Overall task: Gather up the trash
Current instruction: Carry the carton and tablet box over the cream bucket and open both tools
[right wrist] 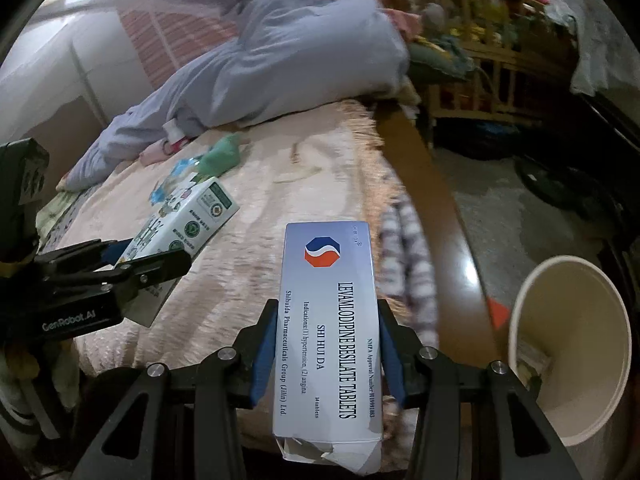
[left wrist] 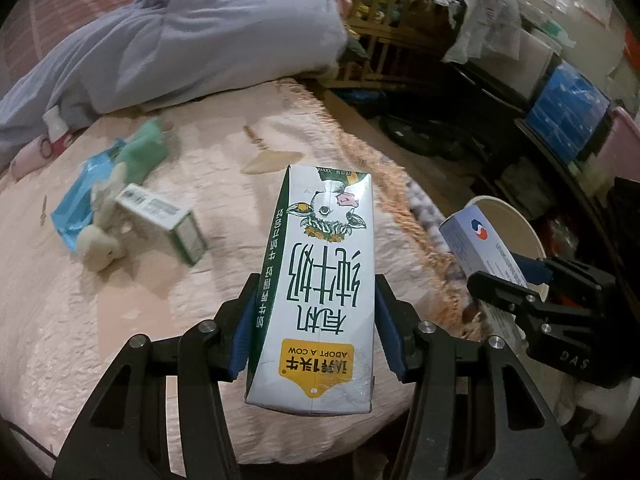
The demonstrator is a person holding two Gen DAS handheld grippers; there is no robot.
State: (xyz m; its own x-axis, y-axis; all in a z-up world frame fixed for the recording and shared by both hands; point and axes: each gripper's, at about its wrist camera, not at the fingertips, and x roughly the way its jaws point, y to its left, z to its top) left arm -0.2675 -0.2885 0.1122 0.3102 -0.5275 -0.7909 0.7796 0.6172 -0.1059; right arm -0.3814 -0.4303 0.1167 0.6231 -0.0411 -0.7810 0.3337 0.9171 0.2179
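Observation:
My left gripper (left wrist: 314,320) is shut on a white and green milk carton (left wrist: 320,280) and holds it above the pink bed cover. My right gripper (right wrist: 326,344) is shut on a grey tablet box (right wrist: 326,320). In the left wrist view the right gripper (left wrist: 520,280) holds that tablet box (left wrist: 476,240) at the mouth of a cream paper bucket (left wrist: 516,220). The bucket (right wrist: 572,344) stands beside the bed at the right and has some scraps inside. The left gripper (right wrist: 132,264) with the milk carton (right wrist: 188,220) shows at the left of the right wrist view.
A second small carton (left wrist: 164,220), a blue wrapper (left wrist: 80,196), a green cloth (left wrist: 144,148) and a pale plush toy (left wrist: 98,240) lie on the bed (left wrist: 120,340). A lilac quilt (left wrist: 180,40) is heaped at the back. A wooden crib (right wrist: 480,60) and cluttered floor lie to the right.

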